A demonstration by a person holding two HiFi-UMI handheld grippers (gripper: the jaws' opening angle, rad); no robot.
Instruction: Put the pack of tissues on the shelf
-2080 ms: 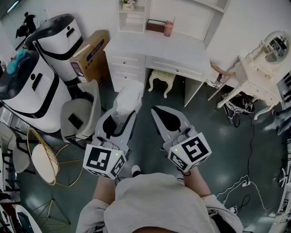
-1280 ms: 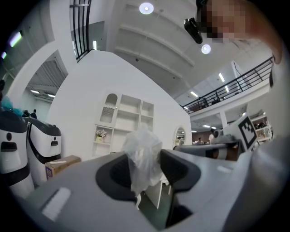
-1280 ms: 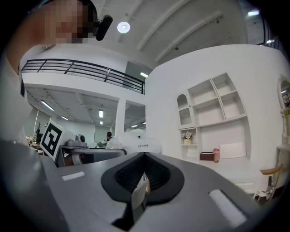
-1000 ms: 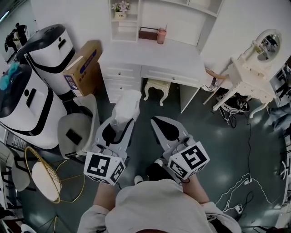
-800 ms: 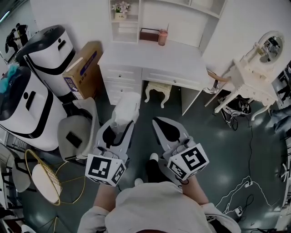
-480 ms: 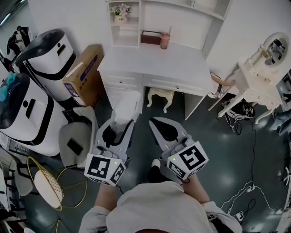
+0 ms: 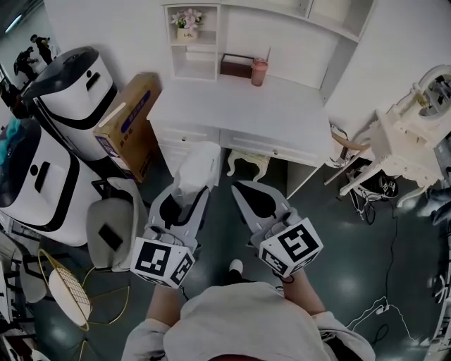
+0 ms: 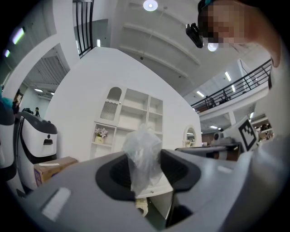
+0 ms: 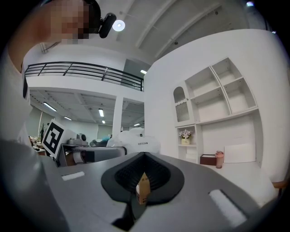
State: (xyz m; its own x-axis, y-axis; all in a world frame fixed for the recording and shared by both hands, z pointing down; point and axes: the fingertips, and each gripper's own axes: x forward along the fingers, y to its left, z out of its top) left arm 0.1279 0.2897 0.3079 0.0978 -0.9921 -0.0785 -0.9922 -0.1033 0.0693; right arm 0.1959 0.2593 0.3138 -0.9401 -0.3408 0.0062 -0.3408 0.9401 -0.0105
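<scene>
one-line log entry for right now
left gripper: shut on pack of tissues | right gripper: shut, empty | shelf: ahead, pack not yet placed

Wht desk (image 7: 246,106) w/ pink cup (image 7: 259,72), brown box (image 7: 236,65) — rear edge.

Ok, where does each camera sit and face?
Head view: on the person's head, looking down at the desk and floor; shows torso, forearms, left gripper and right gripper.
Left gripper view: rides that gripper, faces level toward the shelf; its jaws clamp the pack of tissues.
Right gripper view: on that gripper, same heading, jaws together.
All share the flower pot.
</scene>
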